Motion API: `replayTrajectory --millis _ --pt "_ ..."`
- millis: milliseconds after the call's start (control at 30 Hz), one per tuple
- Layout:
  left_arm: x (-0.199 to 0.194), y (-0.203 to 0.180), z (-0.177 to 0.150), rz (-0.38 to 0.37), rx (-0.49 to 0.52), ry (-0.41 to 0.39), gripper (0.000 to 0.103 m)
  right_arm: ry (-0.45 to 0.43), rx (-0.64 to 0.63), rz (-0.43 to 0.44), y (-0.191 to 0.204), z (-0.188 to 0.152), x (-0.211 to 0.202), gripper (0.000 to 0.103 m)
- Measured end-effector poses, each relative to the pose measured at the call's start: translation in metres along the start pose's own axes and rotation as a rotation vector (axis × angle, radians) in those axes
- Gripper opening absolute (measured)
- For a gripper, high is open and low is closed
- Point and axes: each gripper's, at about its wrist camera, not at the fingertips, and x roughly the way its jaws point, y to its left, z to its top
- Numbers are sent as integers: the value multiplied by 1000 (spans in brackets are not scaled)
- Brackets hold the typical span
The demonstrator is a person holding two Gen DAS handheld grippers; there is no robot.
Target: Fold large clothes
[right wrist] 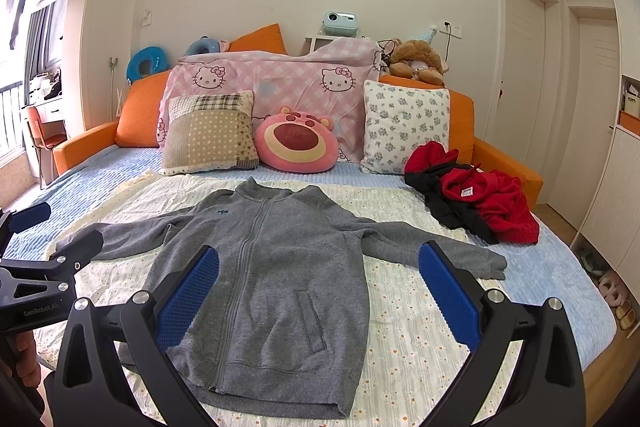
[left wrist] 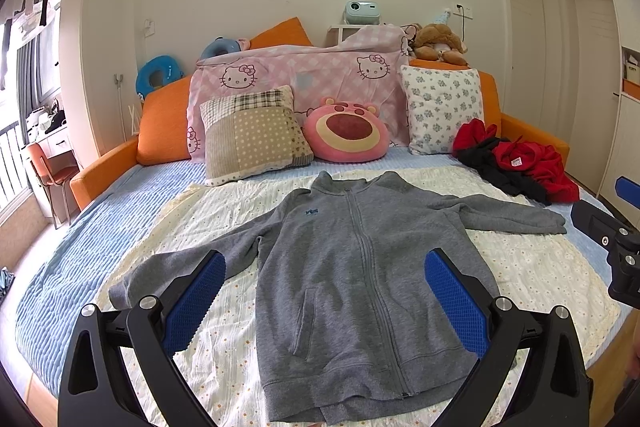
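1. Grey knit zip-front jacket lies flat, front up, zip closed, on the cream floral quilt covering the bed; both sleeves spread out sideways, hem nearest the cameras, collar toward the pillows.
2. Left gripper, black with blue textured pads, hovers above the jacket's lower half with jaws spread wide, holding nothing.
3. Right gripper, same build, also hovers over the jacket with jaws wide apart, empty. It shows at the right edge of the left wrist view; the left one shows at the left edge of the right wrist view.
4. Crumpled red and black garment pile sits on the bed just beyond the jacket's right-hand sleeve, possibly more than one item, hard to tell.
5. Against the orange headboard: beige patchwork polka-dot pillow, pink round bear-face plush cushion, white blue-floral pillow, pink Hello Kitty blanket draped behind them.
6. Brown teddy bear sits on the headboard top.
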Motion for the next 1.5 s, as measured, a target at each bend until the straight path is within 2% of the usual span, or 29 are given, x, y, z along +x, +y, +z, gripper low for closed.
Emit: replayTrajectory --millis 967,1500 --pt "0 0 0 -2 0 2 101 5 -2 -1 1 4 0 99" --pt "3 1 -5 -3 0 9 101 15 -1 10 -1 -6 7 99"
